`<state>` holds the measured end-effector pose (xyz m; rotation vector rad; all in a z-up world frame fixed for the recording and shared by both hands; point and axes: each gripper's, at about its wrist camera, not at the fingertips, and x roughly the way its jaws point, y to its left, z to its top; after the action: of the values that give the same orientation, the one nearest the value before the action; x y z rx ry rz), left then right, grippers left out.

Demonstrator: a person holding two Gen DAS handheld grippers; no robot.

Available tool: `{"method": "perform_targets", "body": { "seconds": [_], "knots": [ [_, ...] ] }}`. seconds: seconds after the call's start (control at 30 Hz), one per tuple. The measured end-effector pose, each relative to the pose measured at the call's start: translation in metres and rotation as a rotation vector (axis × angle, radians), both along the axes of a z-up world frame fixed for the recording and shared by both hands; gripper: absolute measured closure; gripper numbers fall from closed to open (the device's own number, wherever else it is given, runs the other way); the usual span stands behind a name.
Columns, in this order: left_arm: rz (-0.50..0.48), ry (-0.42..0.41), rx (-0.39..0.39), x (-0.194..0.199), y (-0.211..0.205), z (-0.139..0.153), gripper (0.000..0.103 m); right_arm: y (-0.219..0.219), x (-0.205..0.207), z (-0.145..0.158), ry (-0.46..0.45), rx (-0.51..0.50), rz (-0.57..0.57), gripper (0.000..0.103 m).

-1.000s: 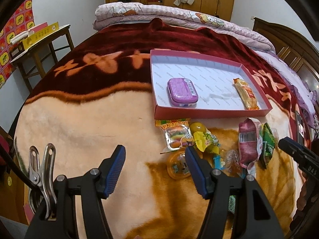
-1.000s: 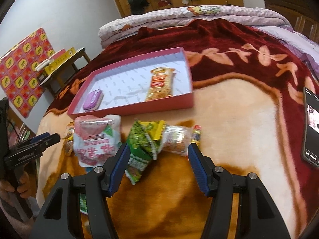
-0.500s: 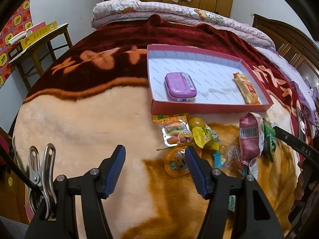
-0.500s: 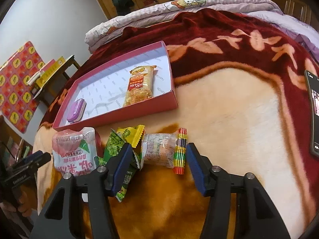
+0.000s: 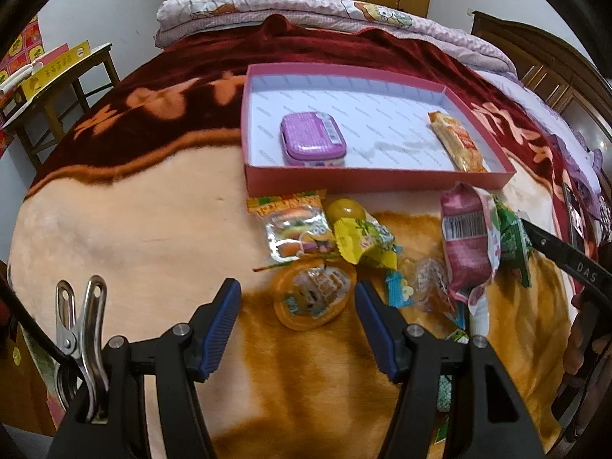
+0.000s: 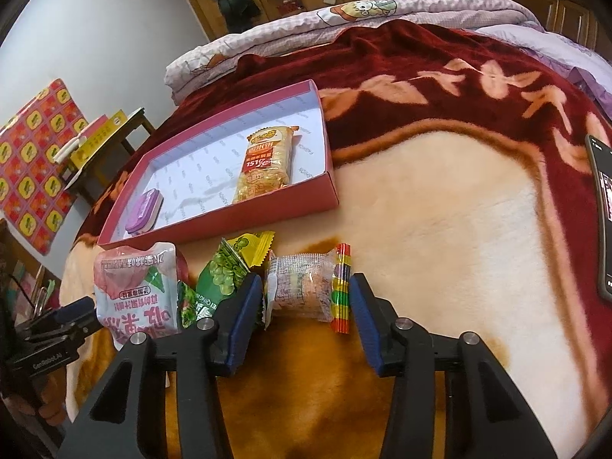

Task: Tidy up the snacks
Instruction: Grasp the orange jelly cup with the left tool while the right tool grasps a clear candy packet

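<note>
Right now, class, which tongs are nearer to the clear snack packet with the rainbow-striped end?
Right. The right tongs straddle the clear packet, having just been closing without pressing it. The left tongs are further off, at the orange jelly cup.

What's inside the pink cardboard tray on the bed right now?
Inside the pink cardboard tray: a purple tin and an orange-yellow snack packet. Its near wall hides a floor strip.

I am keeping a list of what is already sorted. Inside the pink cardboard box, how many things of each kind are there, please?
Purple rectangular tin: 1
Orange-and-yellow plastic snack packet: 1
Total in the pink cardboard box: 2
</note>
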<state>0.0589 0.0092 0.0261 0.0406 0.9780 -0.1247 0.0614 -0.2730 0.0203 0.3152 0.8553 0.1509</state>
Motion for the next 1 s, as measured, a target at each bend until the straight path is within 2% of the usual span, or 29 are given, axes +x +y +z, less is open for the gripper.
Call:
{"method": "perform_targets", "body": {
  "seconds": [0.17,0.3,0.8,0.97,1.0],
  "knots": [
    [0.015,-0.020,0.016,0.003,-0.003,-0.006,0.042,0.003,-0.003,-0.001,-0.023,-0.019,0.001,0.054],
    [0.010,-0.038,0.025,0.002,-0.004,-0.005,0.059,0.004,-0.006,-0.003,-0.041,-0.027,0.004,0.054],
    [-0.032,-0.053,0.059,-0.009,-0.008,-0.007,0.058,0.006,-0.004,-0.002,-0.043,-0.043,0.001,0.054],
    [-0.021,-0.062,0.033,-0.009,-0.005,-0.008,0.059,0.007,-0.001,-0.002,-0.044,-0.046,0.001,0.053],
    [-0.023,-0.063,0.031,-0.010,-0.005,-0.008,0.059,0.007,-0.001,-0.001,-0.044,-0.045,0.000,0.055]
  ]
}}
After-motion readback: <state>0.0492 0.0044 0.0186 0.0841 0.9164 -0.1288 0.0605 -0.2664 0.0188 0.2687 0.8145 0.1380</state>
